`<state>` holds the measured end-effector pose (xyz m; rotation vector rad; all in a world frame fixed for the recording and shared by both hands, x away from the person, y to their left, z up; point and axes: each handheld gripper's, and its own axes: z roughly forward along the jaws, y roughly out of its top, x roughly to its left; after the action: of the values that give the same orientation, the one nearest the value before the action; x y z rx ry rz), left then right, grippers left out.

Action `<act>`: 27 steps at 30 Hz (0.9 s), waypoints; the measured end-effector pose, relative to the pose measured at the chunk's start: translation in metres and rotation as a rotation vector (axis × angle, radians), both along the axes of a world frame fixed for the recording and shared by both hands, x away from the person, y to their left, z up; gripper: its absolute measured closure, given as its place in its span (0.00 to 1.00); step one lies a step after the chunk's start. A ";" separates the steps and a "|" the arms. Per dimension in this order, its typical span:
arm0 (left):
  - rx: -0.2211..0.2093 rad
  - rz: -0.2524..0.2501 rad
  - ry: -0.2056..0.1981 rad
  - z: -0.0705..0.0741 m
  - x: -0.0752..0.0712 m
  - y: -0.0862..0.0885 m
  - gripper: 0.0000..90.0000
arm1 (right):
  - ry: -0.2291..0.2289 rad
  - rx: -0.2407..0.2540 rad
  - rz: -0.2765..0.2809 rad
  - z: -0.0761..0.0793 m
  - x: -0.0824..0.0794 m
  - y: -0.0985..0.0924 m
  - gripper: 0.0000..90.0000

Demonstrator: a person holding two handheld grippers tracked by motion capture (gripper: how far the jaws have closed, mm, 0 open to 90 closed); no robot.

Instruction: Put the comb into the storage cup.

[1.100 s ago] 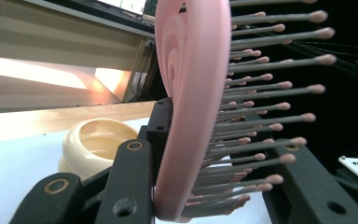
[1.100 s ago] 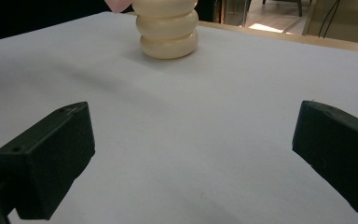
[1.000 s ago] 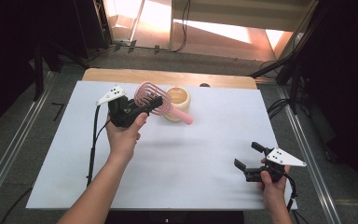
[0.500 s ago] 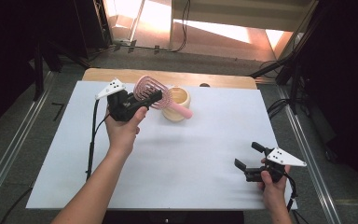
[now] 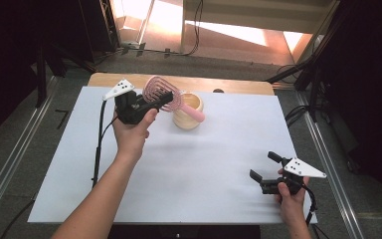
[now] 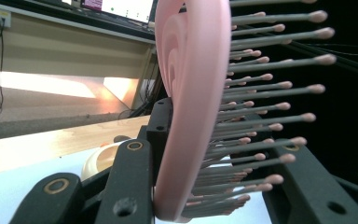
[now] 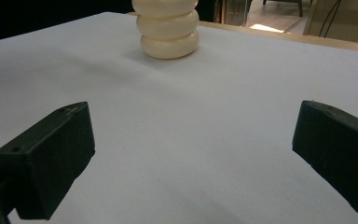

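The pink hairbrush (image 5: pixel 161 94) (light, stiff plastic, probably slippery) hangs over the cream cup (image 5: pixel 188 112), its head clamped in the left gripper (image 5: pixel 160 99). The right gripper (image 5: pixel 263 173) rests wide apart, gripping nothing, on the white table (image 5: pixel 219 149).

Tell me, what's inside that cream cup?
The pink brush's handle end dips over the cup's mouth; whether it touches inside is unclear. The left gripper clamps the brush head. The cup's bottom is hidden by its wall and the handle.
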<state>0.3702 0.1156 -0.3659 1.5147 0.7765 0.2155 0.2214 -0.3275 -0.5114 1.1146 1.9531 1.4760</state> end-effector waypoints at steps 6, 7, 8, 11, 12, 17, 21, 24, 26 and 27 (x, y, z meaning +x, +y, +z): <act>-0.005 0.011 -0.003 0.002 0.005 0.000 0.73 | -0.001 -0.002 0.003 0.000 0.000 0.001 0.00; -0.003 0.011 -0.001 0.002 0.006 0.001 0.73 | -0.001 -0.003 0.003 0.000 0.000 0.001 0.00; -0.012 0.013 0.001 0.002 0.007 0.001 0.73 | -0.001 -0.003 0.003 0.000 0.000 0.001 0.00; -0.008 0.019 -0.002 0.003 0.011 0.001 0.73 | -0.001 -0.005 0.004 0.000 0.000 0.001 0.00; -0.010 0.020 -0.003 0.004 0.013 0.001 0.73 | -0.001 -0.006 0.004 0.000 0.000 0.001 0.00; -0.010 0.034 -0.013 0.006 0.016 0.001 0.73 | -0.001 -0.008 0.006 -0.001 0.000 0.001 0.00; -0.013 0.049 -0.012 0.006 0.019 0.003 0.73 | -0.001 -0.008 0.010 -0.001 0.000 0.001 0.00; -0.016 0.059 -0.011 0.005 0.021 0.005 0.73 | 0.000 -0.008 0.012 -0.001 0.000 0.001 0.00; -0.020 0.062 -0.009 0.005 0.022 0.005 0.73 | 0.000 -0.009 0.013 -0.001 0.000 0.002 0.00; -0.020 0.064 -0.011 0.005 0.023 0.005 0.73 | 0.002 -0.008 0.013 -0.001 0.000 0.002 0.00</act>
<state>0.3927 0.1210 -0.3613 1.4704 0.8170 0.2626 0.2217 -0.3259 -0.5122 1.1014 1.9698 1.4730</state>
